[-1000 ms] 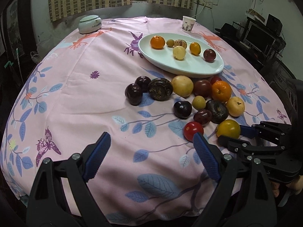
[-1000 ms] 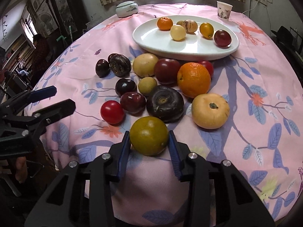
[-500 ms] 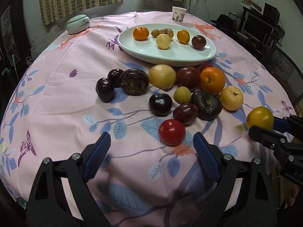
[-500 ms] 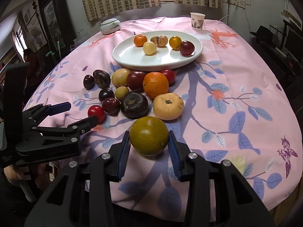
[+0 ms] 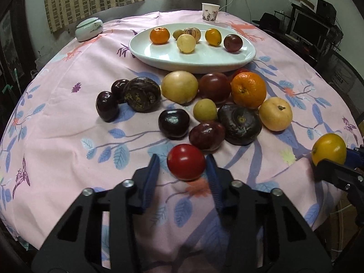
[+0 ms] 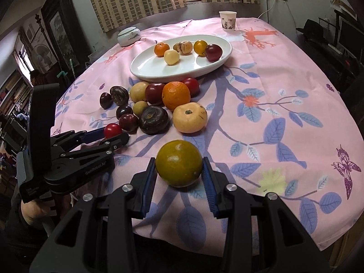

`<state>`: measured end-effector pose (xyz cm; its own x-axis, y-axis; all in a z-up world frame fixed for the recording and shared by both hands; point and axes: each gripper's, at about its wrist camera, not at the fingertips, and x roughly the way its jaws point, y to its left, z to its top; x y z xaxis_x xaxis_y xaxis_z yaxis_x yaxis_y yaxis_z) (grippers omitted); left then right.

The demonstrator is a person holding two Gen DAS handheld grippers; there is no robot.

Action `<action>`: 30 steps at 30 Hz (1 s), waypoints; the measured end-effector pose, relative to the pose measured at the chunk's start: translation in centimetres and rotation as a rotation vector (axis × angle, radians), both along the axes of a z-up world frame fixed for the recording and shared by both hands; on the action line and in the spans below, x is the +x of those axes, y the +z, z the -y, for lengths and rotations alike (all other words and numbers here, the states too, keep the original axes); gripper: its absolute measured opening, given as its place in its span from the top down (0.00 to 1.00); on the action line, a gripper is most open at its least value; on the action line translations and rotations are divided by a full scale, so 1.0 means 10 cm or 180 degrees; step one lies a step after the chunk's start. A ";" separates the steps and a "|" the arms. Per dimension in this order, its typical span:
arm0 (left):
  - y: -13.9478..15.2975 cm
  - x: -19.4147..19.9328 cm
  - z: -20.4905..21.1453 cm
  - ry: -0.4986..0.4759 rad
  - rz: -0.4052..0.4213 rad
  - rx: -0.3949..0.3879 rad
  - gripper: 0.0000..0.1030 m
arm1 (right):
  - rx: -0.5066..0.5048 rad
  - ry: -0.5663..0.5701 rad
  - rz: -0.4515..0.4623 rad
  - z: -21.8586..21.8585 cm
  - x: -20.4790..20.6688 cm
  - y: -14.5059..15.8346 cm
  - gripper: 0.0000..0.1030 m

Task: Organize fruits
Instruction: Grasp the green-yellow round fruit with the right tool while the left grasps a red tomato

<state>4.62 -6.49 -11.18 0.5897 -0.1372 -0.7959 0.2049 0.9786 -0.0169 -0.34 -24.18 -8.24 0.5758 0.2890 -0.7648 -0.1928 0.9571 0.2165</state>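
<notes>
My left gripper (image 5: 183, 168) has its blue pads close around a red tomato (image 5: 186, 161) at the near edge of the fruit pile; a small gap shows on its left side. My right gripper (image 6: 179, 170) is shut on a yellow-green citrus (image 6: 179, 162) and holds it above the table's near edge; the citrus also shows in the left wrist view (image 5: 328, 149). A white oval plate (image 5: 159, 55) at the back holds several small fruits. A pile of loose fruits lies in front of it, with a large orange (image 5: 248, 89) and a dark round fruit (image 5: 238, 124).
A paper cup (image 5: 210, 11) and a white lidded jar (image 5: 89, 28) stand at the far side of the pink floral tablecloth (image 5: 56, 125). A monitor and shelves stand to the right of the table. The left gripper body (image 6: 75, 157) sits at the left in the right wrist view.
My left gripper moved forward and closed in around the red tomato. My right gripper lifted the yellow-green citrus off the pile and drew it back toward the near right edge.
</notes>
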 end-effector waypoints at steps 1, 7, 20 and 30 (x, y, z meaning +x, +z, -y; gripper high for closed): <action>0.01 -0.01 0.00 -0.0005 -0.0005 -0.0002 0.69 | 0.0018 0.0008 -0.0005 0.00 -0.01 0.00 0.61; 0.03 -0.08 -0.11 0.0033 -0.0022 -0.0148 0.69 | 0.0007 0.0014 -0.0024 -0.05 0.00 0.01 0.61; 0.06 -0.08 -0.22 0.0082 -0.0016 -0.0237 0.69 | 0.0002 0.0129 -0.0052 -0.21 0.01 -0.01 0.61; 0.14 -0.12 -0.27 0.0041 0.0021 -0.0305 0.69 | 0.0056 0.0149 -0.0046 -0.27 -0.02 -0.03 0.61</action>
